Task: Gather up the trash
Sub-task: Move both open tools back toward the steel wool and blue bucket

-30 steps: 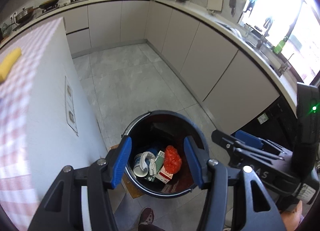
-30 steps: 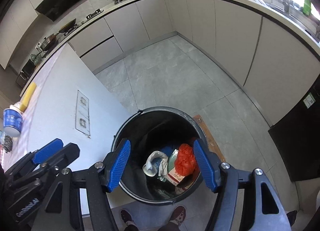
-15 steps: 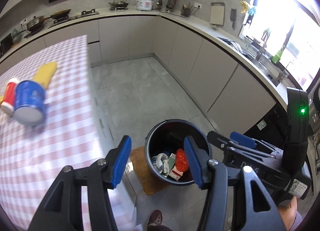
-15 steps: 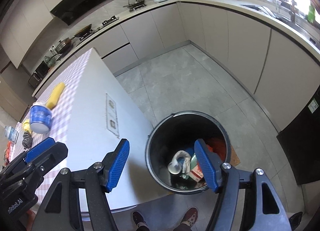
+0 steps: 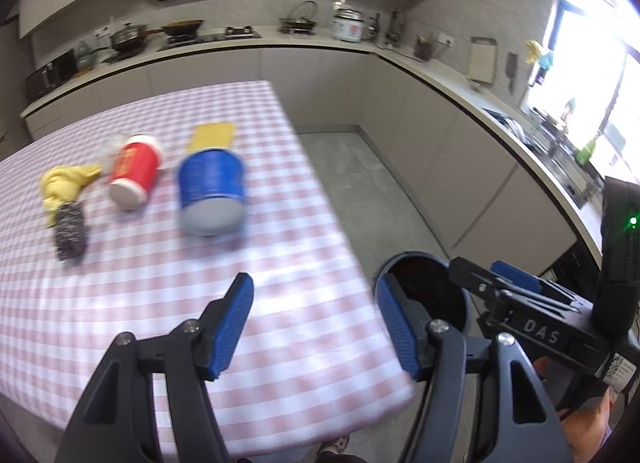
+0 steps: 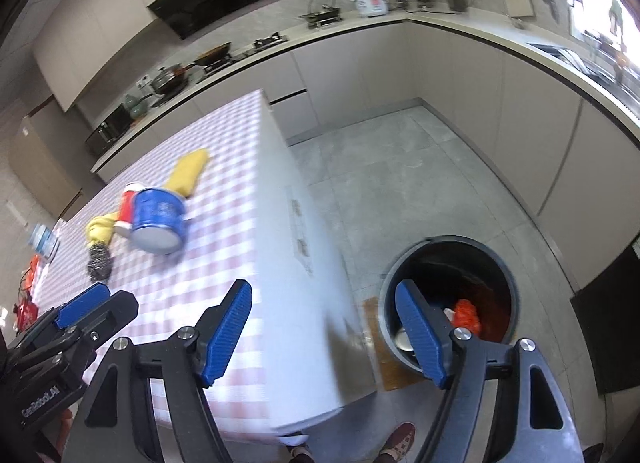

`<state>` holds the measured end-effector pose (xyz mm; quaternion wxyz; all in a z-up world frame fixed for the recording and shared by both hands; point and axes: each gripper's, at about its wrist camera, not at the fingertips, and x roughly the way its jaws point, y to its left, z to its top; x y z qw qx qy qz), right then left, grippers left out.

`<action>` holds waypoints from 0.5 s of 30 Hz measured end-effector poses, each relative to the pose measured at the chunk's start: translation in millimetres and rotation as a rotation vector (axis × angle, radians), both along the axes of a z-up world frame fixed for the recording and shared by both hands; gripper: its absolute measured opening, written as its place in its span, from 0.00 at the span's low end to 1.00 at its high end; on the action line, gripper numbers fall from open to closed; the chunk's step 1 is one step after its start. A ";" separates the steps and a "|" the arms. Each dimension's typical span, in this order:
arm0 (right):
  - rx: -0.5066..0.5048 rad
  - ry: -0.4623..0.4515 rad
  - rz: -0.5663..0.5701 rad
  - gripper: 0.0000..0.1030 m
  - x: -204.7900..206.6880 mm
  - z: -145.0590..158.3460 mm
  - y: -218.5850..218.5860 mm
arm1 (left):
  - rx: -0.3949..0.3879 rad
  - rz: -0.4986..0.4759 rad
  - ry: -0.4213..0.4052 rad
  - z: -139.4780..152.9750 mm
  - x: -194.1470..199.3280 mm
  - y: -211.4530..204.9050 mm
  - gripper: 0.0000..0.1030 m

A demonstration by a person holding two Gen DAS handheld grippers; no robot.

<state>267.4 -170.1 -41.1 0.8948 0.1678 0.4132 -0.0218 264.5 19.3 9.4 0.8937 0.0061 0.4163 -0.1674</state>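
Note:
A blue cup lies on its side on the pink checked table, with a red cup lying to its left. The blue cup also shows in the right wrist view. A black trash bin stands on the floor right of the table and holds red trash and other bits. My left gripper is open and empty above the table's near right corner. My right gripper is open and empty, over the table edge and bin.
A yellow cloth, a steel scourer and a yellow sponge lie by the cups. Kitchen counters run along the back and right. Grey tiled floor lies between. My shoes show below.
Both grippers have swung up and left, away from above the bin toward the table. The cups and cloth have come into view. Both stay open and empty.

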 end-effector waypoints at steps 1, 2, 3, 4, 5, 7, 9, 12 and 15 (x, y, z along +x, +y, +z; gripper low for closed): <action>0.001 -0.003 0.010 0.75 3.3 2.0 7.9 | 0.001 0.012 -0.001 0.7 2.0 7.4 0.64; -0.001 -0.007 0.025 0.75 7.3 4.3 19.2 | 0.002 0.026 -0.003 1.1 2.9 16.4 0.64; -0.003 -0.010 0.035 0.75 9.4 5.8 27.1 | 0.002 0.039 -0.004 1.5 4.2 26.1 0.64; -0.005 -0.014 0.047 0.76 12.9 7.8 37.8 | 0.002 0.050 -0.006 0.8 3.7 36.0 0.64; -0.006 -0.016 0.055 0.76 14.6 8.6 44.9 | 0.003 0.063 -0.008 0.9 5.5 44.7 0.64; -0.008 -0.019 0.080 0.76 21.0 10.7 64.0 | 0.007 0.087 -0.005 0.2 9.1 61.5 0.64; -0.013 -0.024 0.099 0.76 26.1 11.9 78.4 | 0.007 0.110 -0.005 0.2 12.0 77.6 0.64; -0.019 -0.026 0.120 0.76 33.5 13.6 98.3 | 0.010 0.142 -0.007 -0.1 17.2 102.4 0.64; -0.030 -0.029 0.136 0.77 41.5 15.2 117.5 | 0.019 0.164 -0.011 -0.3 22.6 120.6 0.64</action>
